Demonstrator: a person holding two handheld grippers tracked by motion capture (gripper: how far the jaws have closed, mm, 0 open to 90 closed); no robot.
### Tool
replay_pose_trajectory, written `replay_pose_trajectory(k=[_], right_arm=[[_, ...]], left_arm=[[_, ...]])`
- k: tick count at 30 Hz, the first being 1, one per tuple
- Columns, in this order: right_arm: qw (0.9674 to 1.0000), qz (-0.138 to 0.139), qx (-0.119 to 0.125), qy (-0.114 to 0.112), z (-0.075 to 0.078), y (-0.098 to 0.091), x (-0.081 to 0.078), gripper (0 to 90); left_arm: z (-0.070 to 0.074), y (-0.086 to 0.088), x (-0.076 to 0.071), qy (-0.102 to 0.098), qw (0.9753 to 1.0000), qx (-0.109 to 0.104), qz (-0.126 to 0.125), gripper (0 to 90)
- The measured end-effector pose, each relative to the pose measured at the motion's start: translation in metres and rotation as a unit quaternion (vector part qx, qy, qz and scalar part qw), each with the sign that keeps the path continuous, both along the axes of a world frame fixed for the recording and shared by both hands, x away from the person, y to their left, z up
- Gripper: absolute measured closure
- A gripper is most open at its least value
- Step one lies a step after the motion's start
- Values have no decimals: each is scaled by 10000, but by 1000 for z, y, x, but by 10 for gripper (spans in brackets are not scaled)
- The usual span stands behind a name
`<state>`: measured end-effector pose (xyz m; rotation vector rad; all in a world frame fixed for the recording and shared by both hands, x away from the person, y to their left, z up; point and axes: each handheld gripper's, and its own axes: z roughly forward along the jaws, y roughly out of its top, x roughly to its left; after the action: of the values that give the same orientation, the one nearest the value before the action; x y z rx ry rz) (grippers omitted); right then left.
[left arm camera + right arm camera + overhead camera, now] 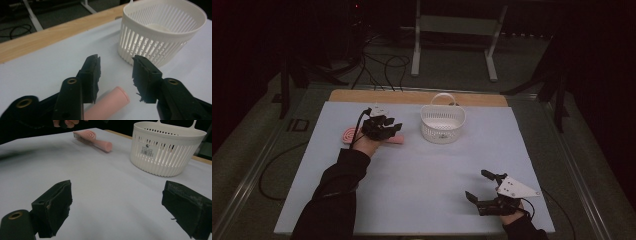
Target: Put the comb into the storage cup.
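A pink hairbrush (349, 134) lies flat on the pale sheet at the left, its handle (110, 102) pointing toward a white slotted basket (442, 122). My left gripper (393, 125) hovers just over the handle, open, with the handle end showing low between the jaws in the left gripper view (115, 62). I cannot tell whether the jaws touch it. The basket (160, 32) stands upright just beyond. My right gripper (477, 185) rests near the front right of the sheet, open wide and holding nothing (117, 195). From there the hairbrush (91, 139) and basket (165, 150) are far off.
The pale sheet (427, 170) covers most of the table, with a strip of bare wood (412, 96) along the far edge. A metal frame (454, 30) and cables (382, 65) sit on the floor beyond. Cables trail off the table's left side.
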<state>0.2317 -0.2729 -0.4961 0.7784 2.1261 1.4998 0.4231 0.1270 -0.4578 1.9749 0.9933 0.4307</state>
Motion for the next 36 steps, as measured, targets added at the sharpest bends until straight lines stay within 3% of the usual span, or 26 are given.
replay_pose_trajectory(k=[1,17,28,31,36], right_arm=[[10000,7,16,-5,0,0,0,91],[10000,20,23,-19,0,0,0,91],[10000,38,29,-2,0,0,-1,92],[10000,56,51,18,0,0,0,91],[10000,53,57,14,0,0,0,92]], left_arm=[[-1,0,1,13,10000,15,10,628],[-19,-12,12,307,9989,221,288,879],[-27,-16,19,552,9968,351,450,900],[-30,-16,22,750,9943,474,598,900],[-32,-16,25,954,9918,475,699,900]])
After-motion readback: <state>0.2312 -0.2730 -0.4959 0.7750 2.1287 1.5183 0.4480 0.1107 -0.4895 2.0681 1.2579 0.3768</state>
